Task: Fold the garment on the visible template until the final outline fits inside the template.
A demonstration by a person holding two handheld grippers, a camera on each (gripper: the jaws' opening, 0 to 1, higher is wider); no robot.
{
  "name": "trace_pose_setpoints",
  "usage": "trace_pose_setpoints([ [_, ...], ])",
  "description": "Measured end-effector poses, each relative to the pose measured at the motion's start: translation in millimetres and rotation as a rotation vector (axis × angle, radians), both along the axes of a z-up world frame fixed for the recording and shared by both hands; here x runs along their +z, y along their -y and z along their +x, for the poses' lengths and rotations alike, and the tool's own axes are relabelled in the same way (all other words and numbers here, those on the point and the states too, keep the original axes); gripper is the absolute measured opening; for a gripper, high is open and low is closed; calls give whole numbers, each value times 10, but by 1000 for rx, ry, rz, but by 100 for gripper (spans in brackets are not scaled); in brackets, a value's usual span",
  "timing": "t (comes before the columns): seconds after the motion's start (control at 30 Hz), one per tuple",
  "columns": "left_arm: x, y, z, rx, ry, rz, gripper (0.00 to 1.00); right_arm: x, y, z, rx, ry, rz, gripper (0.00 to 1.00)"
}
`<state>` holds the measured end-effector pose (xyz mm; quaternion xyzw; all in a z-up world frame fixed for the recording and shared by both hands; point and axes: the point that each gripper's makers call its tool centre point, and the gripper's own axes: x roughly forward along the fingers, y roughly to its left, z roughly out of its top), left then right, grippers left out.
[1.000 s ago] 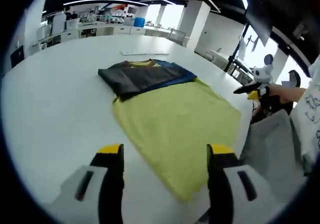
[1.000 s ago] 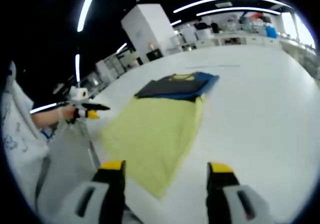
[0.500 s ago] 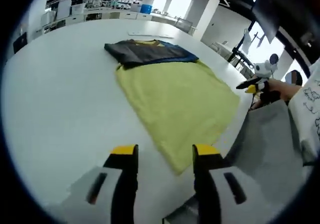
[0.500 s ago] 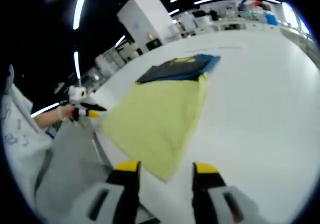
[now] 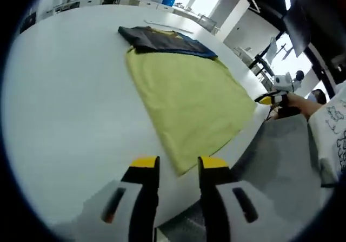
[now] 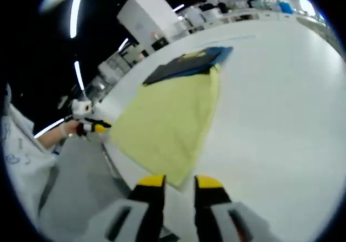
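A wide white table (image 5: 65,90) runs back toward a bright lab with shelves and ceiling light strips. In the left gripper view the garment (image 5: 184,96) lies flat on it, a yellow body reaching to the near table edge, with its dark grey and blue top part (image 5: 162,39) folded over at the far end. Bare table lies broad to the left of the cloth; on the right the cloth's side runs close along the table edge, so little room is left there. The left gripper (image 5: 173,166) sits just short of the garment's near corner, its yellow-tipped jaws drawn near each other with a narrow gap and nothing between them. The other gripper shows small beyond the right table edge.

In the right gripper view the same table (image 6: 281,101) opens wide to the right of the garment (image 6: 167,117), while the cloth's left side nears the table edge. The right gripper (image 6: 175,183) is at the near corner, jaws nearly together, a thin gap, nothing held.

A second ago both pairs of jaws stood wide apart and farther from the hem; they have since narrowed and come close to the near corners. The garment lies as it did.
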<state>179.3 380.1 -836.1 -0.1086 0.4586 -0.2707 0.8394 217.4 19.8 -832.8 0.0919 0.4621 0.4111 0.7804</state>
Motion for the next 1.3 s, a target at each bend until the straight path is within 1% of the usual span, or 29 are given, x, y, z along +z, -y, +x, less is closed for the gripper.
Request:
trace_pose_setpoints([
  [0.1, -8, 32, -41, -22, -4, -9, 22, -13, -13, 24, -14, -11, 17, 14],
  [0.17, 0, 43, -50, -24, -7, -12, 19, -35, -3, 42, -32, -31, 27, 11],
  [0.3, -18, 95, -43, 3, -17, -31, 10, -77, -37, 46, -37, -37, 22, 0],
  [0.37, -38, 97, -52, 13, -26, -21, 3, -88, -25, 49, -43, -54, 39, 0],
  [0.4, -71, 53, -65, -13, -9, 30, 0, -87, -10, 51, -57, -69, 43, 0],
  [0.43, -33, 112, -46, -16, 14, 8, 1, -84, -4, 51, -60, -73, 44, 0],
  [0.47, -43, 112, -70, 1, -12, 4, 0, -84, 13, 50, -59, -73, 41, 0],
  [0.53, -40, 117, -84, 7, -17, -2, 0, -73, 26, 42, -59, -73, 40, 0],
  [0.67, -42, 58, -74, 34, -28, -24, 0, 3, 35, 16, -64, -78, 49, 0],
  [0.8, -2, 10, -76, 36, -23, -32, 0, 34, 45, -34, -63, -89, 48, 0],
  [0.93, 16, -25, -94, 42, -24, -45, 0, 91, 40, -89, -59, -94, 66, 0],
  [1.17, 66, -45, -174, 69, -43, -74, 0, 179, -17, -278, -51, -120, 77, 0],
  [1.2, 77, -50, -190, 72, -43, -76, 0, 191, -4, -312, -52, -135, 82, 0],
  [1.3, 140, -54, -251, 88, -41, -92, 0, 244, -7, -384, -54, -150, 104, 0],
])
